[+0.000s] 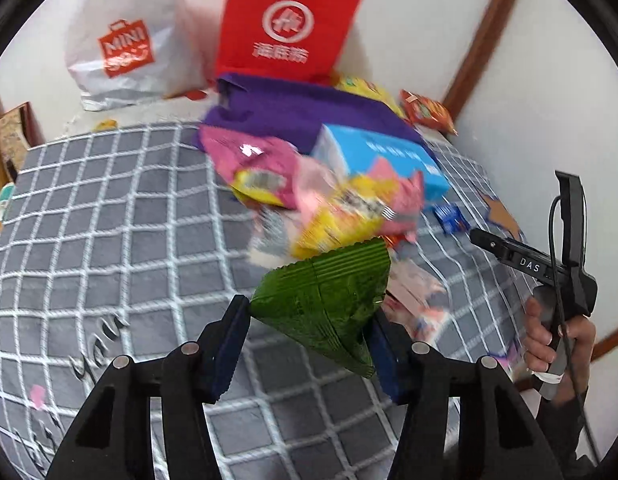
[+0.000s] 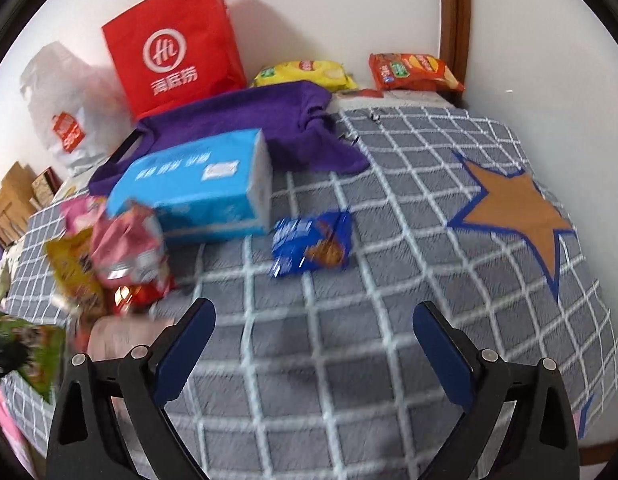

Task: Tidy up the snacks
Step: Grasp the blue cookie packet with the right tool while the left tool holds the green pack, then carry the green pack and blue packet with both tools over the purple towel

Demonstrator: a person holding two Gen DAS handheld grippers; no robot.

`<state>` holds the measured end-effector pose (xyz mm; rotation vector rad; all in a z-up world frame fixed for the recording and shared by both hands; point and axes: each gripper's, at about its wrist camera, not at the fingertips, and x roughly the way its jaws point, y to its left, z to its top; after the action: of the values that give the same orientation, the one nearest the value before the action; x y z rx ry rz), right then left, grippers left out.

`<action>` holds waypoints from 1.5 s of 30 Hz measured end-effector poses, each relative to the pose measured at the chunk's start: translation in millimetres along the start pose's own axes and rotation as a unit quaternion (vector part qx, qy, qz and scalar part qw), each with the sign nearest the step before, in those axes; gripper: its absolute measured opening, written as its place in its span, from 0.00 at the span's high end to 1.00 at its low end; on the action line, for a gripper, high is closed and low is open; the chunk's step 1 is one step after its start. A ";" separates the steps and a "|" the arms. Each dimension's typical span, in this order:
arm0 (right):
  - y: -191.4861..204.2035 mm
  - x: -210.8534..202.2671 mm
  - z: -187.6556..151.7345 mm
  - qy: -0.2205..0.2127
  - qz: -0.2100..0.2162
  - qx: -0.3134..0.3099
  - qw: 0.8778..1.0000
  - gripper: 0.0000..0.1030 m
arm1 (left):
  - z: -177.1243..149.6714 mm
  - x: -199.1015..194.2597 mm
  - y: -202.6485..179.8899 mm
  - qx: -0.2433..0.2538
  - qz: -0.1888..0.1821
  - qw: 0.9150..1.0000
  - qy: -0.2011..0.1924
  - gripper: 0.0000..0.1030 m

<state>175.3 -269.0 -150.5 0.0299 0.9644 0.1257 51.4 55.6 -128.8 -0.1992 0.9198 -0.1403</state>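
My left gripper (image 1: 309, 308) is shut on a green, pyramid-shaped snack packet (image 1: 329, 296), with both blue pads pressing its sides, above the grey checked bed cover (image 1: 129, 220). That packet shows at the far left edge of the right wrist view (image 2: 29, 352). Just beyond it lies a blurred heap of pink and yellow snack bags (image 1: 329, 200) (image 2: 121, 248). My right gripper (image 2: 313, 306) is open and empty over the cover, with a small blue cookie packet (image 2: 311, 246) ahead of it. A person's hand (image 1: 549, 340) holds its handle.
A light blue box (image 2: 201, 192) sits beside a purple cloth (image 2: 269, 120). A red paper bag (image 2: 177, 44) and a white plastic bag (image 2: 69, 112) lean on the wall. Yellow (image 2: 305, 72) and orange (image 2: 415, 72) chip bags lie at the far corner. An orange star (image 2: 517, 208) marks the cover.
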 end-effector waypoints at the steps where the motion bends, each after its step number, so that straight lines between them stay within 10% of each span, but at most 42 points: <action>1: -0.4 4.6 4.1 0.000 0.002 0.001 1.000 0.08 | 3.2 2.2 3.1 -0.005 0.007 1.000 -0.001 0.47; 15: 20.3 54.6 16.1 0.005 -0.025 -0.036 0.999 0.51 | 40.8 27.2 21.1 -0.004 -0.015 1.000 0.014 0.47; 45: 44.3 -2.2 -34.5 0.030 -0.085 0.081 0.993 0.51 | 65.3 42.6 18.3 0.066 -0.121 0.989 0.054 0.47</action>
<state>141.6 -226.3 -164.7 0.0935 1.0303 -0.1086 129.7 72.0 -127.5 -0.1815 0.9877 -0.4398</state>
